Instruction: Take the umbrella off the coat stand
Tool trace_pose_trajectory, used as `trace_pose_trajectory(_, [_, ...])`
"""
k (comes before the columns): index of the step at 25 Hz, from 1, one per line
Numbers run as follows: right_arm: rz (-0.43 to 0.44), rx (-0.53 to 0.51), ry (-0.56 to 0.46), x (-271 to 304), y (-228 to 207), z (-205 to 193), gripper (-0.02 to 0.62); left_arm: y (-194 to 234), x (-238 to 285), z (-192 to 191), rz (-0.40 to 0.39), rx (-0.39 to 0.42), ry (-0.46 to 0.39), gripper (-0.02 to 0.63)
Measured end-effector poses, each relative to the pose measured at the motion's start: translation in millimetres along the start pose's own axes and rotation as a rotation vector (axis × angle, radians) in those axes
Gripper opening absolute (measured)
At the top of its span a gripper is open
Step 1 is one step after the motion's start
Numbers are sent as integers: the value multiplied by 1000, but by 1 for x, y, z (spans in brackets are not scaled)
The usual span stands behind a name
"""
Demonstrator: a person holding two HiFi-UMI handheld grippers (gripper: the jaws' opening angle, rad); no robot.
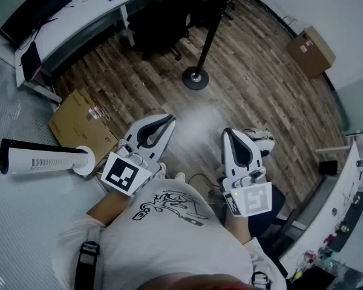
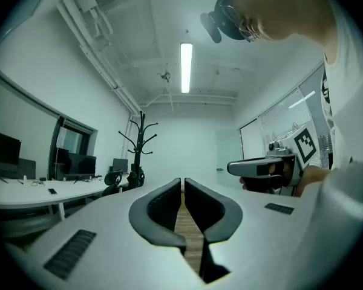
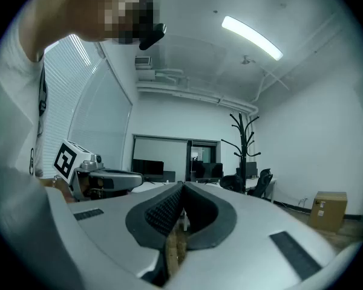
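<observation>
left gripper (image 2: pixel 183 183) jaws together | coat stand (image 2: pixel 141 144) distant — chair (image 2: pixel 114 179) perhaps beside

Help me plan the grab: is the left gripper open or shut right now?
Shut. In the left gripper view, the left gripper has its fingers meeting at the tips, with nothing between them.

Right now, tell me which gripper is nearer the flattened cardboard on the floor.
Left. The left gripper hangs just right of the flattened cardboard in the head view; the right gripper is farther right, beyond the left one.
</observation>
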State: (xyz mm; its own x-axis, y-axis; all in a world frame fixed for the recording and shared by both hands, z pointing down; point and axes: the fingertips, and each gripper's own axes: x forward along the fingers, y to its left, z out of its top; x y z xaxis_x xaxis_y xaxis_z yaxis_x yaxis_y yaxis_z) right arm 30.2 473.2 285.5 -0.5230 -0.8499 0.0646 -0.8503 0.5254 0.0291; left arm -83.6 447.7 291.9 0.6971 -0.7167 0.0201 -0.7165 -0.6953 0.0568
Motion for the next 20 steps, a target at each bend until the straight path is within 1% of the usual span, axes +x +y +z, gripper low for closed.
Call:
trace_pose_trajectory(3, [-19, -6, -9, 5, 2, 6, 9, 4, -4, -1, -17, 3, -24, 35])
trace_pose_trajectory(6, [-53, -11, -21, 16, 5, 14, 9, 17, -9, -2, -16, -20, -26, 35])
trace_pose_trajectory(9, [-51, -7, -22, 28, 16, 15, 9, 32, -16, -4, -21, -39, -25, 35])
trace_pose_trajectory(20, [-57, 7, -9, 73, 61, 8, 9, 88, -45, -9, -37, -18, -13, 35])
